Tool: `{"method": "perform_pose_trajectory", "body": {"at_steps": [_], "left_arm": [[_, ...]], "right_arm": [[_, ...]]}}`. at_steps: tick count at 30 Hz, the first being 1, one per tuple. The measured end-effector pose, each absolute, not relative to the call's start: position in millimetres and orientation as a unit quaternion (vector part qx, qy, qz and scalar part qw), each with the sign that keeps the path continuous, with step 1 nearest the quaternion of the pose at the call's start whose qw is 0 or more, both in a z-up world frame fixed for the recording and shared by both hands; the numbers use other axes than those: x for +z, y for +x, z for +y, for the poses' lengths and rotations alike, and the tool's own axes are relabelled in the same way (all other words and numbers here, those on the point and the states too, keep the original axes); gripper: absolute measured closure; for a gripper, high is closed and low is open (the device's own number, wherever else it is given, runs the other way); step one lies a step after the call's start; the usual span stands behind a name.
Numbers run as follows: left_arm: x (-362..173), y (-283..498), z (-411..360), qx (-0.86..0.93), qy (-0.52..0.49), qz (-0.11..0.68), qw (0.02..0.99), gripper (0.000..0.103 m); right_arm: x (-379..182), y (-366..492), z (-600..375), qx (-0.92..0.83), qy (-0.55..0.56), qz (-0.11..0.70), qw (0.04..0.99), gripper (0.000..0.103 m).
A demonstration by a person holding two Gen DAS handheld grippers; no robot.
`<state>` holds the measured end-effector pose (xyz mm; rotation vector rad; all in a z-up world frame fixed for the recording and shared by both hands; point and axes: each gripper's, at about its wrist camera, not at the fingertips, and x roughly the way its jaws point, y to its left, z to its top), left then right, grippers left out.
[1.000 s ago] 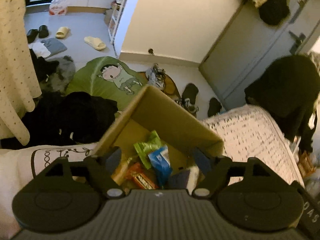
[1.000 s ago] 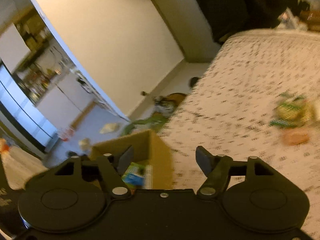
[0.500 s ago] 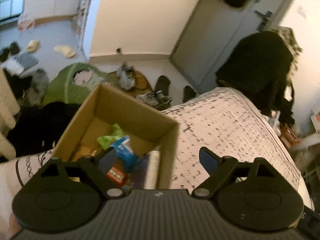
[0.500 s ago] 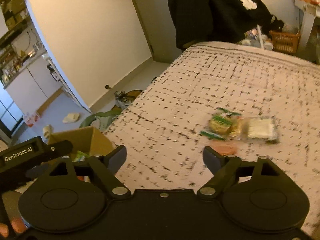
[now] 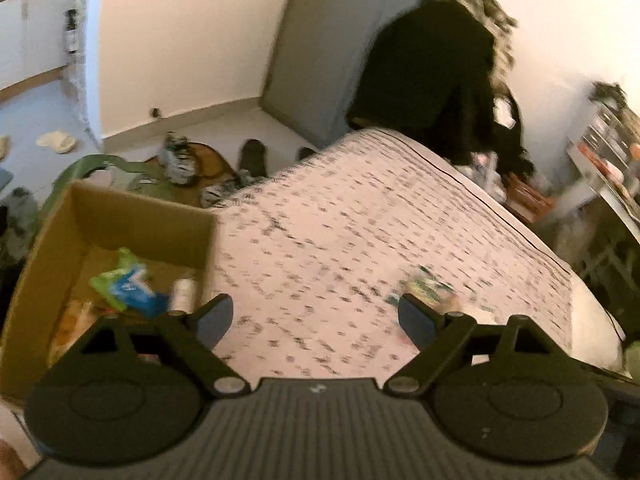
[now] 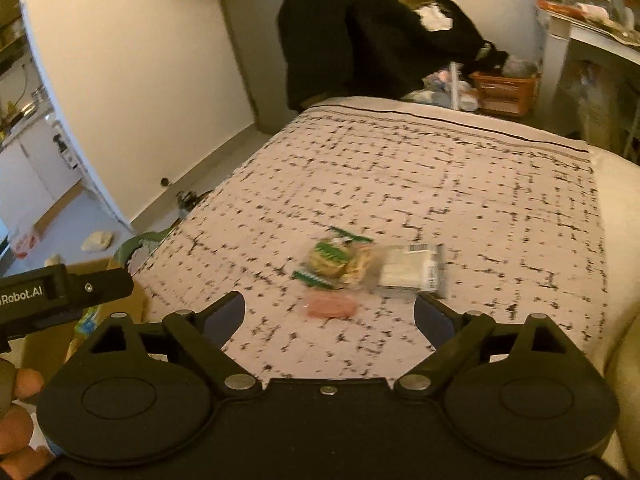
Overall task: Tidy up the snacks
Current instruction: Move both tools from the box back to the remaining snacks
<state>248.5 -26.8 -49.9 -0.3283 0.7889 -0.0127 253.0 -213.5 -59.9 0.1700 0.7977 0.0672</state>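
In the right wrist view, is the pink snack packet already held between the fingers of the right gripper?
No, the pink snack packet lies on the bedspread ahead of the open right gripper, touching neither finger.

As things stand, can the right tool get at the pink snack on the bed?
Probably yes: the right tool is open and empty, and the pink snack lies uncovered on the bedspread just ahead of it.

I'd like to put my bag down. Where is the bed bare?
Bare patches: the patterned bedspread beyond the snack packets, toward its striped far edge, and between the packets and the cardboard box. Crowded: the box's inside and the floor.
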Motion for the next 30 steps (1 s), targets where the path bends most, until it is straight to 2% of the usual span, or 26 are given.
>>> {"method": "perform_pose_trajectory", "body": {"at_steps": [18, 30], "left_arm": [[-44.9, 301.7, -94.4, -0.032, -0.116, 0.4, 0.908, 0.015], [-86.4, 332.8, -127.8, -0.038, -0.119, 0.432, 0.893, 0.015]], "right_arm": [[-84.0, 278.4, -277.1, -0.049, 0.178, 0.393, 0.901, 0.014], [-110.2, 307.6, -296.3, -0.081, 0.205, 0.42, 0.88, 0.014]]}}
